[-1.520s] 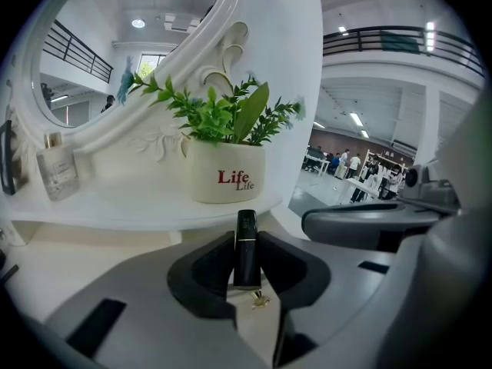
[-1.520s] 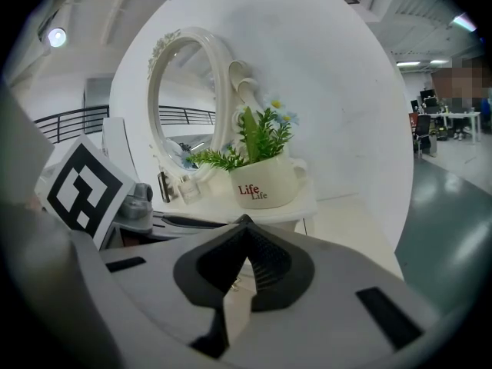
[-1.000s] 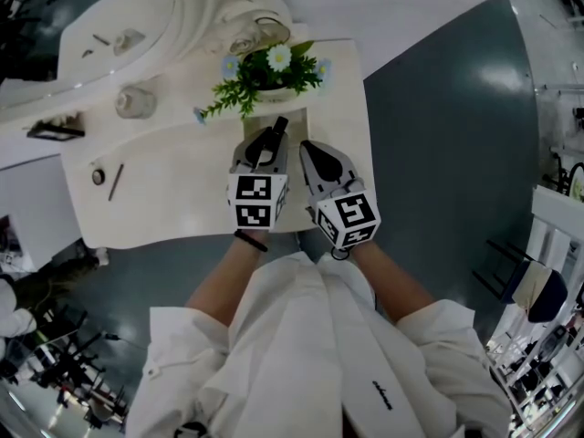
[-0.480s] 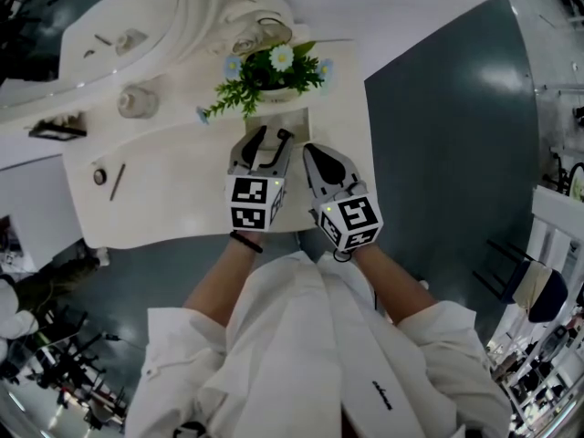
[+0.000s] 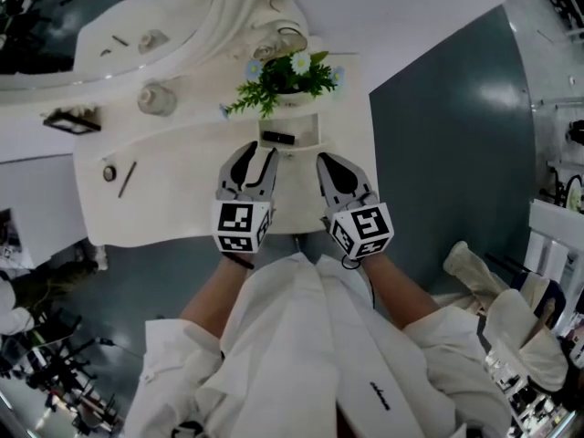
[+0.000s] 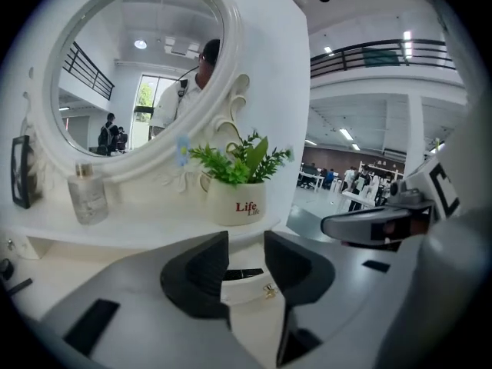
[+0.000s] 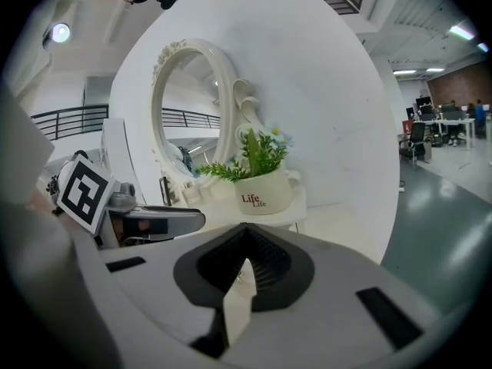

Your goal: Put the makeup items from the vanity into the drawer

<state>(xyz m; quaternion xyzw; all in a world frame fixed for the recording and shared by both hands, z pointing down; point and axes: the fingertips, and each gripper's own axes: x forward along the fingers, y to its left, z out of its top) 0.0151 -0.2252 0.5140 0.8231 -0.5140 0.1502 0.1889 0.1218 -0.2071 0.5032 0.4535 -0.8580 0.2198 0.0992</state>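
A small drawer (image 5: 308, 131) stands open at the back of the white vanity (image 5: 164, 208), below the flower pot. A black makeup stick (image 5: 276, 138) lies inside it and also shows between the left jaws as the black stick (image 6: 244, 273) above the drawer's gold knob (image 6: 269, 289). My left gripper (image 5: 255, 153) hangs just in front of the drawer, open; its jaws have just been closing a little, with nothing between them (image 6: 246, 246). My right gripper (image 5: 327, 161) floats beside it on the right, shut and empty (image 7: 244, 234). A pencil (image 5: 128, 179) and a small round item (image 5: 109, 173) lie at the vanity's left.
A potted plant (image 5: 290, 78) stands behind the drawer, next to the oval mirror (image 6: 131, 75). A glass perfume bottle (image 5: 157, 99) and a dark frame (image 5: 68, 121) sit on the shelf to the left. Dark floor lies to the vanity's right.
The left gripper held the black stick at the drawer, opened, and has drawn back and up; the stick now lies in the drawer. The right gripper has backed off slightly.
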